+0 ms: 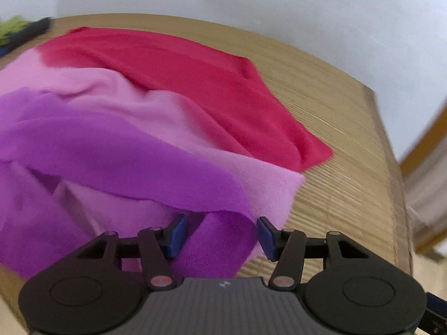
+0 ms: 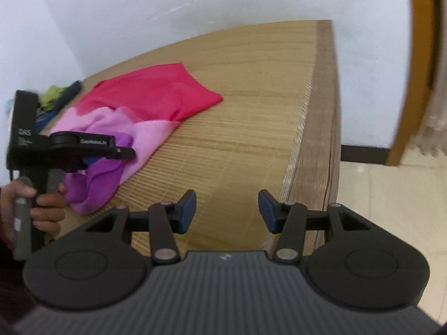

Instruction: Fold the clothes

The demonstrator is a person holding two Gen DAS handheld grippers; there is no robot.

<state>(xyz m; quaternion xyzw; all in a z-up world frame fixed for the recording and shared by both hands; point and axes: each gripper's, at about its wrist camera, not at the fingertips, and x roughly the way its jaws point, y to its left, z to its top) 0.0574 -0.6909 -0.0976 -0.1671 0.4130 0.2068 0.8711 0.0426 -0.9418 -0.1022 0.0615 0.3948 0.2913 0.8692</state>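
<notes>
A cloth in red [image 1: 195,75], pink [image 1: 156,111] and purple [image 1: 111,150] bands lies rumpled on a woven bamboo mat [image 1: 335,139]. My left gripper [image 1: 220,234] hovers at its near purple end. A curled purple fold sits between the blue pads [image 1: 176,234], which stand apart and do not squeeze it. In the right wrist view the same cloth [image 2: 156,95] lies to the left, with the left gripper [image 2: 89,162] over its purple corner and a hand [image 2: 47,198] on its handle. My right gripper [image 2: 227,212] is open above bare mat [image 2: 237,128], nothing between its fingers.
Green and dark items [image 2: 56,95] lie at the mat's far left corner by the white wall. The mat's right edge [image 2: 318,139] drops to a tiled floor [image 2: 391,195]. A wooden door frame [image 2: 419,83] stands at the right.
</notes>
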